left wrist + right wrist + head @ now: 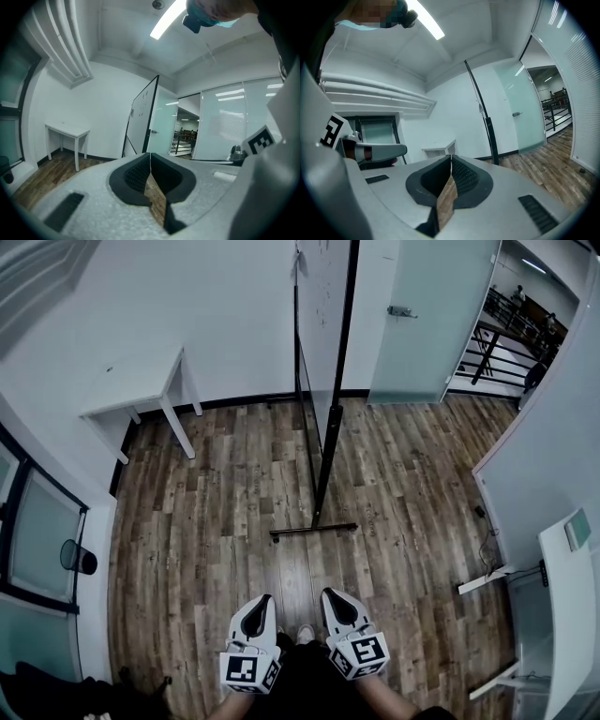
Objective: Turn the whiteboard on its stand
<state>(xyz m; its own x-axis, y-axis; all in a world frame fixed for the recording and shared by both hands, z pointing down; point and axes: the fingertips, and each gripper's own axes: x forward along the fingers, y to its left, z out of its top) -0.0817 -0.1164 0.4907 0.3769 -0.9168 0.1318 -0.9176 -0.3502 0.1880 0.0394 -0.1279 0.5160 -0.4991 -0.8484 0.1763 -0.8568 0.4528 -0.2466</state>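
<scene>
Standing edge-on well ahead on the wood floor [225,521], the whiteboard [322,324] is untouched, with the left gripper [263,601] and right gripper [329,596] closed and empty, so the approach is likely in hand, and next 1 gripper must reach its frame.

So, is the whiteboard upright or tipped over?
Upright: the whiteboard stands edge-on to the head view, its black foot bar flat on the wood floor.

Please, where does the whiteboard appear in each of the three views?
Head view: whiteboard at top centre, seen edge-on.
Left gripper view: whiteboard at centre, its white face showing.
Right gripper view: whiteboard right of centre, edge-on, a dark slanted line.
Shared landmark: the white table, left of the whiteboard in every view.
</scene>
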